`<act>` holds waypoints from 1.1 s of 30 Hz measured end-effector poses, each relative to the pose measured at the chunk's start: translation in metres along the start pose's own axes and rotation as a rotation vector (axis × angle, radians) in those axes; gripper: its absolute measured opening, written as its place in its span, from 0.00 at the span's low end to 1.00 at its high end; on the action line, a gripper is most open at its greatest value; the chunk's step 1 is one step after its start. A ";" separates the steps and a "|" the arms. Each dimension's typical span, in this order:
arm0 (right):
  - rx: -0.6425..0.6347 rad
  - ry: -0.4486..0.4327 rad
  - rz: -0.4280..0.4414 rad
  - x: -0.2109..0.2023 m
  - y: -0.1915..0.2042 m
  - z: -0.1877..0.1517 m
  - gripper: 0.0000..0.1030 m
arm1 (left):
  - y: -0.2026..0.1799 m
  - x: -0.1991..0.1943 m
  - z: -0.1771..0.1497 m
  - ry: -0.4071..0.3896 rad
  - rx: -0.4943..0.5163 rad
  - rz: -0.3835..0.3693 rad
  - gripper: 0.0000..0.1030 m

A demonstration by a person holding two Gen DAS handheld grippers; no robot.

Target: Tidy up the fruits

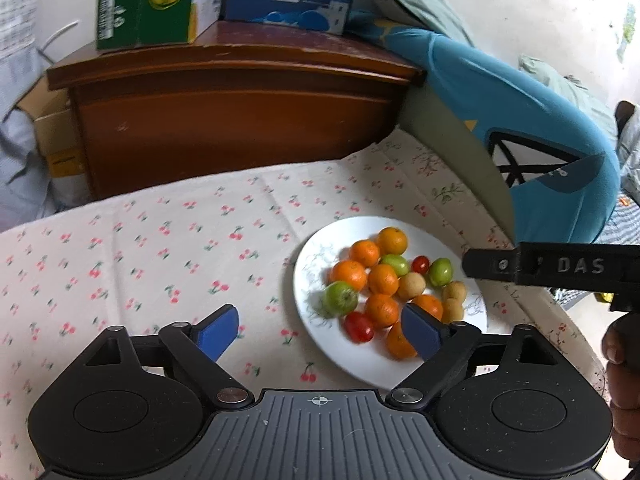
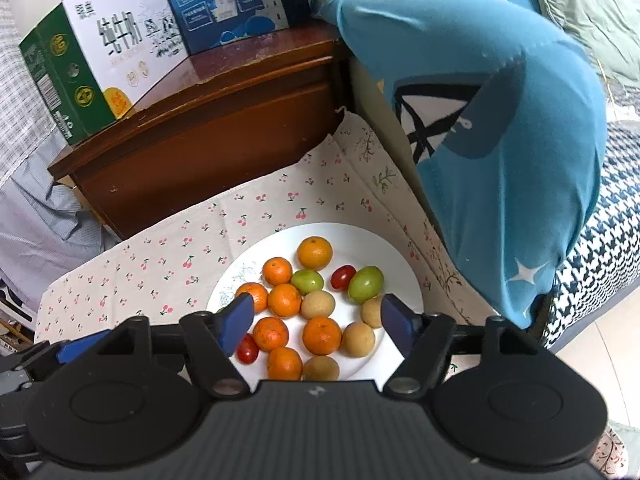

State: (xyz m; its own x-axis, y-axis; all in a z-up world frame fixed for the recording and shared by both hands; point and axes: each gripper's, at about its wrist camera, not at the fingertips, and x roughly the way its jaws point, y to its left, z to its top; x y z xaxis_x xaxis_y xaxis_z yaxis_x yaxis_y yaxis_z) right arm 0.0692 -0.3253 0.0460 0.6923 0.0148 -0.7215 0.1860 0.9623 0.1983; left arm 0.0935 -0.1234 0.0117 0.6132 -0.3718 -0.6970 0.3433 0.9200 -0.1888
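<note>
Beneath the left gripper (image 1: 320, 330), jaws wide and empty, a round white ceramic plate (image 1: 316, 256) of loose fruit sits on the cherry-print cloth (image 1: 160, 240); a careless nudge could roll the green fruit (image 1: 340, 299) off its near-left rim.

From the right wrist, the right gripper (image 2: 318, 318) hangs open and empty above small orange mandarins (image 2: 322, 335), and closing between them might push neighbours away.
</note>
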 end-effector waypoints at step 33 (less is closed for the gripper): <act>-0.164 0.112 -0.197 -0.008 0.033 -0.037 0.98 | 0.011 -0.011 -0.012 0.126 -0.097 0.225 0.92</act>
State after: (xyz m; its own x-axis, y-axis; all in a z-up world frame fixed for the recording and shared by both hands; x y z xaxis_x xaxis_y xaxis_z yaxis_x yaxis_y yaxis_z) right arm 0.0438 -0.2839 0.0332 0.5706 -0.1558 -0.8063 0.1881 0.9805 -0.0564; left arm 0.0815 -0.1074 0.0091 0.5708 -0.1437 -0.8084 0.1346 0.9876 -0.0805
